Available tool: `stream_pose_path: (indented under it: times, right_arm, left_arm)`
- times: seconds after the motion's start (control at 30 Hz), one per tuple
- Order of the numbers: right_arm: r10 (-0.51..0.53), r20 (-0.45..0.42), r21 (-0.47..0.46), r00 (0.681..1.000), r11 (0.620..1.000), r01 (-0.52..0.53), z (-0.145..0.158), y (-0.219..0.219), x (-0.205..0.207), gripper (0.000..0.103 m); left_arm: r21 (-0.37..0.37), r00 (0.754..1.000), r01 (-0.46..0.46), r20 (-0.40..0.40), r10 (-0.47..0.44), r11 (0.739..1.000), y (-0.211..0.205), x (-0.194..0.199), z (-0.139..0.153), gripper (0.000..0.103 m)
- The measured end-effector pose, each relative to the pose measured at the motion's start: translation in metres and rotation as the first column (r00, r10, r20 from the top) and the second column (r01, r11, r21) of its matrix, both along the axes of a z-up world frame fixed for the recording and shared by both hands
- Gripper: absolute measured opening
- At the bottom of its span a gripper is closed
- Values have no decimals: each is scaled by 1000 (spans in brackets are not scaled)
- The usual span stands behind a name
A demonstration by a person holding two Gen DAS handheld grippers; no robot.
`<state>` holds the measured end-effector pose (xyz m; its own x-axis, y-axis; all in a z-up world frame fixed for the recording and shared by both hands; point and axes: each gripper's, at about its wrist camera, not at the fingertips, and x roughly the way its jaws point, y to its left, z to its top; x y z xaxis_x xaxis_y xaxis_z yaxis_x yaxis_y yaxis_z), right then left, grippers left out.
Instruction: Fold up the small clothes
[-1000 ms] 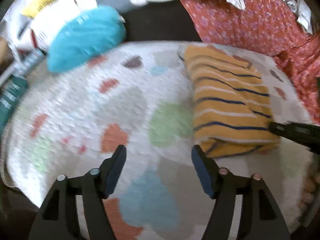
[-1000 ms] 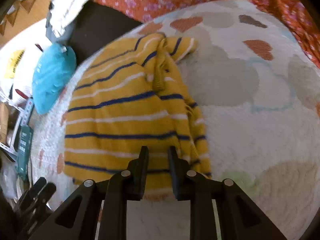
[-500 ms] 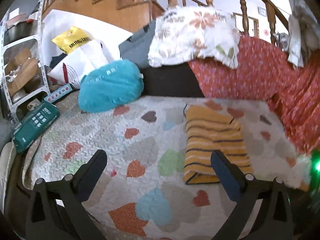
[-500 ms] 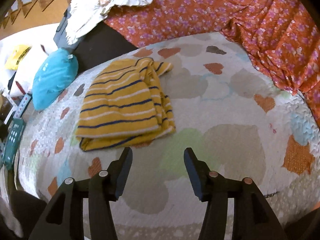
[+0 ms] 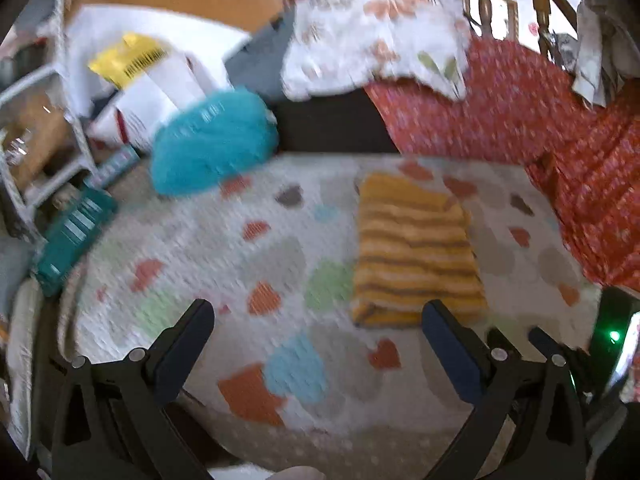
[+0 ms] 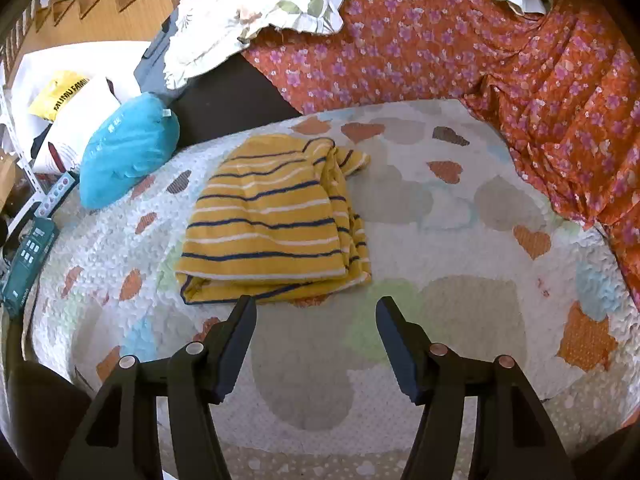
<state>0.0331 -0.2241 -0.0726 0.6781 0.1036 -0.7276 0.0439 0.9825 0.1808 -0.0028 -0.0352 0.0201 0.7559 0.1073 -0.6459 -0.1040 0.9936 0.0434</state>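
Observation:
A yellow garment with navy and white stripes (image 6: pixel 272 220) lies folded into a rectangle on the heart-patterned quilt (image 6: pixel 460 312). One loose end bunches at its far right corner. My right gripper (image 6: pixel 316 312) hovers just in front of its near edge, jaws opening, nothing between them. In the left wrist view the same folded garment (image 5: pixel 416 252) sits right of centre. My left gripper (image 5: pixel 318 320) stands wide open above the quilt (image 5: pixel 200 264), empty, with its right finger near the garment's near edge. The other gripper's body shows at the right edge.
A teal pillow (image 6: pixel 128 148) lies at the quilt's far left corner. A teal box (image 6: pixel 28 256) and shelving sit off the left edge. An orange floral cloth (image 6: pixel 520 72) drapes the back and right side. A floral white pillow (image 6: pixel 256 4) rests behind.
Both grippers let go of the garment, rose and pulled back from it. The left jaws spread wide; the right jaws went from nearly shut to open. The garment stays folded.

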Motion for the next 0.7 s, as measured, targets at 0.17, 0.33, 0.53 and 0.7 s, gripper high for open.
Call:
stream_pose_path:
  times: [0.17,0.33,0.53,0.7]
  right_arm:
    - [18,-13,-21,1000,1000,-19,-5,8,2,68]
    - [32,-39,-41,999,999,-34,-13,15,4,69]
    - [47,-61,-58,997,997,-51,-21,22,7,69]
    - [48,-73,-61,996,997,-53,-24,22,7,69]
  left_arm:
    - [-7,999,12,-36,-12,1000,-1,2,-11,103]
    - [-4,998,30,-53,-30,1000,-3,2,-17,103]
    - [-8,996,43,-81,-43,999,-1,6,-24,103]
    - [-12,993,49,-108,-50,999,-1,9,-31,103]
